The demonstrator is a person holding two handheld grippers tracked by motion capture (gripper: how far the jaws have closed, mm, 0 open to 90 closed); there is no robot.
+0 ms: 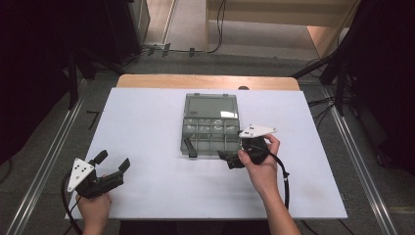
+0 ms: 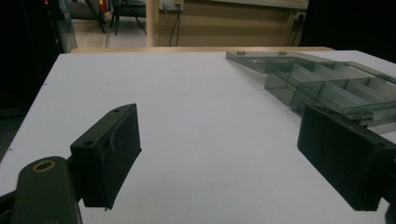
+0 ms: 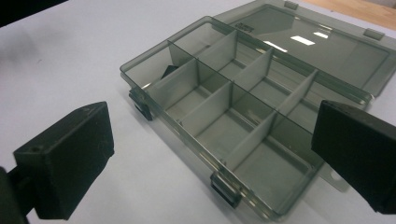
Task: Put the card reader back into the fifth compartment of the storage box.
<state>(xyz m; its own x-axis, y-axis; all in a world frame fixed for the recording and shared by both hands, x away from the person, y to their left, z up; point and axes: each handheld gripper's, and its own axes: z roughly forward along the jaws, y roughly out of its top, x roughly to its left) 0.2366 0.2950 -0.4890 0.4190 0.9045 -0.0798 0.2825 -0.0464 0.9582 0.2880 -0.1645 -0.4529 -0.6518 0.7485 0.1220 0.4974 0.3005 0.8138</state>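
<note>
A clear grey compartment box (image 1: 184, 132) lies at the table's middle with its lid (image 1: 211, 105) folded flat behind it. A small black piece (image 1: 188, 145) sits in its near-left compartment. My right gripper (image 1: 226, 157) is open at the box's near-right corner, jaws pointing left along the front edge. In the right gripper view the box (image 3: 205, 107) spreads between the open jaws of the right gripper (image 3: 215, 158), and the black piece (image 3: 169, 71) shows in the far-left cell. My left gripper (image 1: 112, 160) rests open at the near-left of the table. Its own view shows the left gripper (image 2: 229, 158) empty and the box (image 2: 327, 84) ahead to the right.
A white sheet (image 1: 147, 122) covers the wooden table (image 1: 205, 81). Two dark latches (image 3: 226, 189) stick out from the box's front edge. Dark stands and cables (image 1: 323, 105) crowd the floor on both sides.
</note>
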